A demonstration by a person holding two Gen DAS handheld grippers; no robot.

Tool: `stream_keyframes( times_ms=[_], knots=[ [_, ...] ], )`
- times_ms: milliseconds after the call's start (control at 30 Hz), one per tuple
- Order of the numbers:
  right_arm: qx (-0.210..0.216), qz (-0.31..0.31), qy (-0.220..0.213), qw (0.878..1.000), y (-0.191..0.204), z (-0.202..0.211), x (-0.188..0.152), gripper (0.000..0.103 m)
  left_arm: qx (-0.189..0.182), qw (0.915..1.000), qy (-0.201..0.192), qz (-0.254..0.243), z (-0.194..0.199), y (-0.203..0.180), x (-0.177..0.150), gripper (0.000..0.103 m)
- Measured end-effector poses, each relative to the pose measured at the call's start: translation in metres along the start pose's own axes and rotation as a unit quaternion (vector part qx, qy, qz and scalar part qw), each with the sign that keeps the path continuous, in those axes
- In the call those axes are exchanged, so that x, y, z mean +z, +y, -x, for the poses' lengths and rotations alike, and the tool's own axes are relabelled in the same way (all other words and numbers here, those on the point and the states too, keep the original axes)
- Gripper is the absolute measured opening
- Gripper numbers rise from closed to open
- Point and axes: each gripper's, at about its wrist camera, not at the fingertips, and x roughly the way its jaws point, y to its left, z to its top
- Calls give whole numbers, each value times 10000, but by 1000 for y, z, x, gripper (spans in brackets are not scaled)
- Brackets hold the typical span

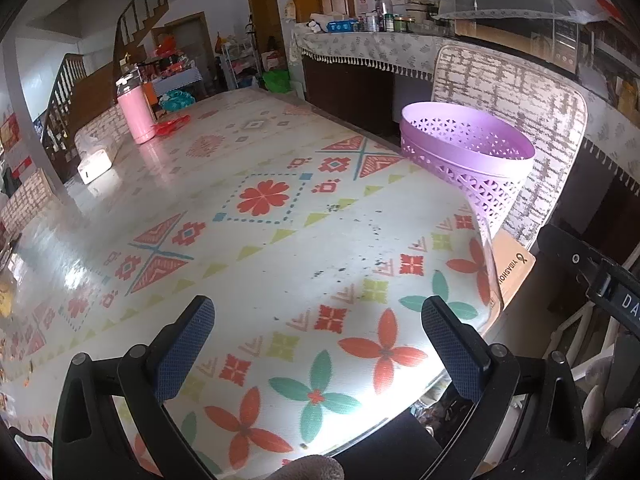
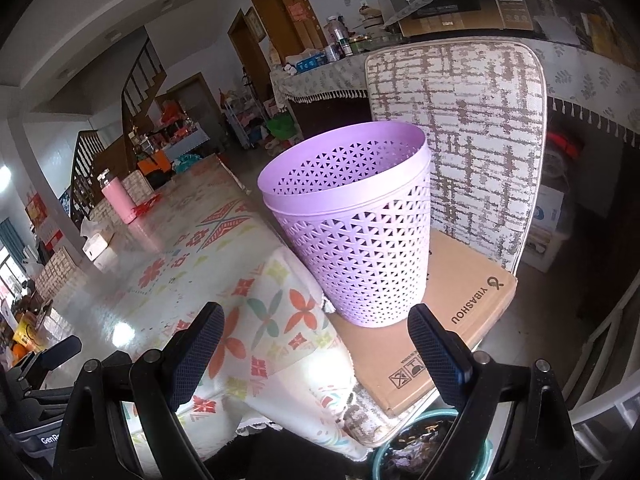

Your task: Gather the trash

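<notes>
A lilac plastic basket (image 2: 352, 224) with a lattice wall stands upright on a brown cardboard box (image 2: 456, 312) that lies on a chair seat beside the table. My right gripper (image 2: 316, 320) is open just in front of the basket's foot, with nothing between its fingers. In the left wrist view the same basket (image 1: 468, 152) shows at the table's right edge. My left gripper (image 1: 318, 312) is open over the flowered tablecloth (image 1: 280, 264), holding nothing. Small dark crumbs (image 1: 352, 244) are scattered on the cloth ahead of it.
A pink flask (image 1: 136, 112), red wrapping (image 1: 172, 126) and a white box (image 1: 94, 166) sit at the table's far end. The chair's padded back (image 2: 472, 132) rises behind the basket. A round bin with dark waste (image 2: 428, 440) sits on the floor below the chair. A cluttered counter (image 1: 380, 36) runs behind.
</notes>
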Motion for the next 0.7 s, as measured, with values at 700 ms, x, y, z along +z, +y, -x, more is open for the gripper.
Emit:
stream_keyframes(
  times_ms=[700],
  knots=[
    [-499,131,-223,9984,-26,9,-4,96,-151,9994,7,-326,-3,-38,-1,103]
  ],
)
